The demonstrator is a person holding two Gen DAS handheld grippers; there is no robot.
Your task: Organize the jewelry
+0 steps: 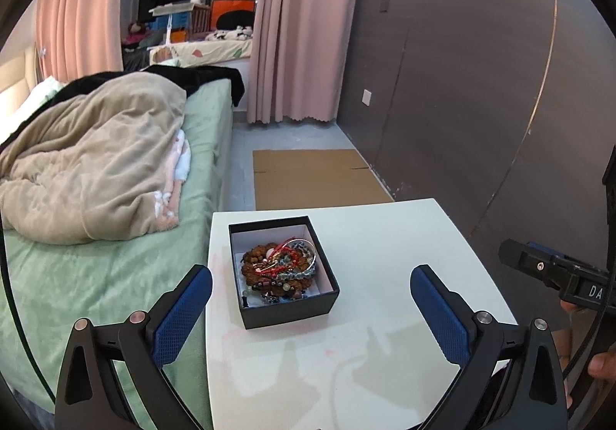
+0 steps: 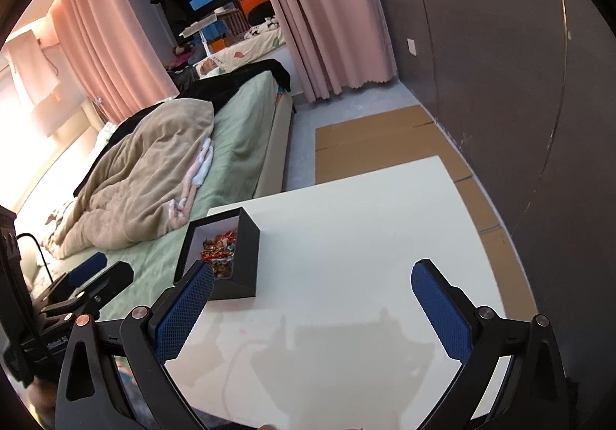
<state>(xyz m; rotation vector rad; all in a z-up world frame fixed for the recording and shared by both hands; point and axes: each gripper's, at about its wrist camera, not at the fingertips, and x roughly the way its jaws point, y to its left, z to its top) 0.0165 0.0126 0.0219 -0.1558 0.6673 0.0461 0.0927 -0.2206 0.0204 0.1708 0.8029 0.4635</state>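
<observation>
My left gripper (image 1: 311, 299) stands spread as wide as it goes, its blue pads (image 1: 181, 312) apart with nothing held between them; it hangs above the near part of the white counter (image 1: 404, 237), tilted down toward it; the black box (image 1: 283, 272) sits on the counter's left side, close to the edge beside the bed (image 1: 115, 264), and shows between and beyond my left fingers, which do not touch it; the box is open on top with a pale lining, and inside it lies a tangled heap of jewelry (image 1: 279, 268): brown beaded bracelets, red cord, grey-blue beads and a silver bangle, all piled together; my right gripper (image 2: 312, 299) is likewise wide open and empty, poised over the bare middle of the counter; from the right wrist view the box lies ahead and to the left, just past my left-hand pad (image 2: 184, 310), with only part of the jewelry visible over its wall; the counter surface before the right gripper is bare apart from faint pink smudges and shadows; beyond the counter, flattened cardboard (image 1: 312, 175) lies on the floor beside a dark wall, and pink curtains (image 1: 300, 25) hang at the window.
</observation>
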